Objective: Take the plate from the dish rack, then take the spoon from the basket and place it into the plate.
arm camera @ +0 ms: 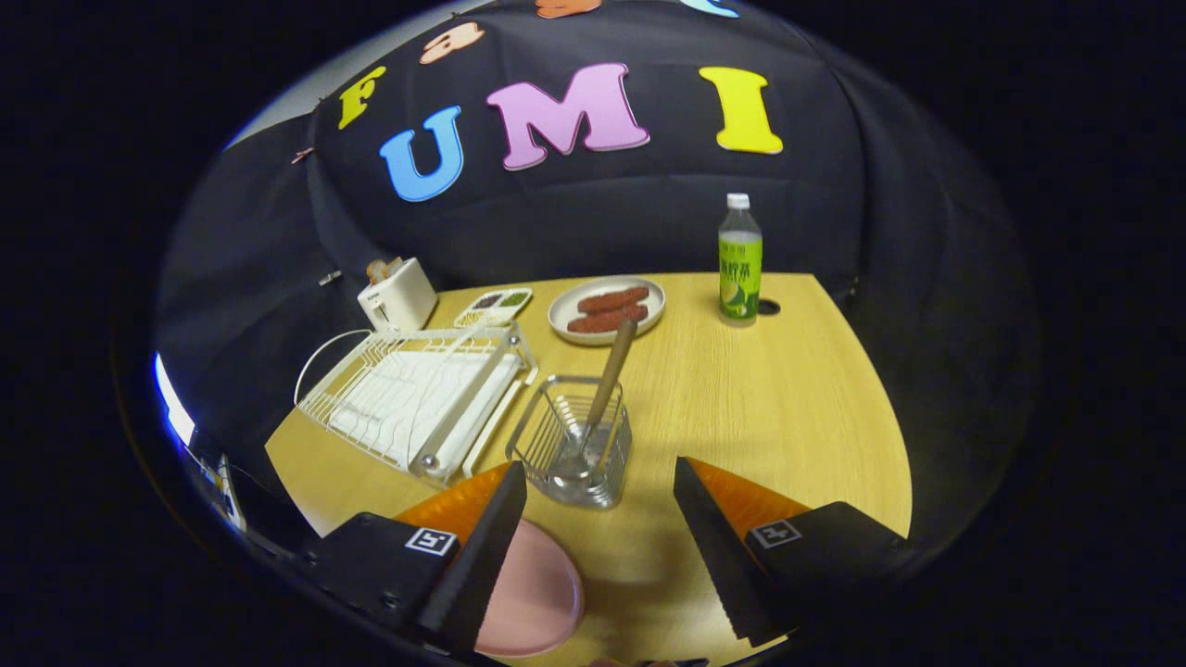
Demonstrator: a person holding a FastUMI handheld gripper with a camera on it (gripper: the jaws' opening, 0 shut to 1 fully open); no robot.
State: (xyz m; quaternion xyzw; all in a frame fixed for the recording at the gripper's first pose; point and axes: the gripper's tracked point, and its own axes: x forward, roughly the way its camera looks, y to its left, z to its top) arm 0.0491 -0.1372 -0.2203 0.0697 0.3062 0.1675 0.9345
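Note:
My gripper (600,500) stands open above the wooden table, its two orange-and-black fingers spread wide with nothing between them. Just ahead of the fingers is a wire basket (573,443) holding a spoon (607,380) with a wooden handle that leans up and away toward the far side. A pink plate (537,597) lies flat on the table below and beside the left finger, partly hidden by it. The white dish rack (422,403) sits left of the basket and holds no plate that I can see.
Beyond the basket are a white plate with brown food (607,308), a green-labelled bottle (739,264), a small divided tray (494,306) and a white toaster (397,295). A round hole (768,307) is in the table by the bottle. Bare wood (788,408) spreads right of the basket.

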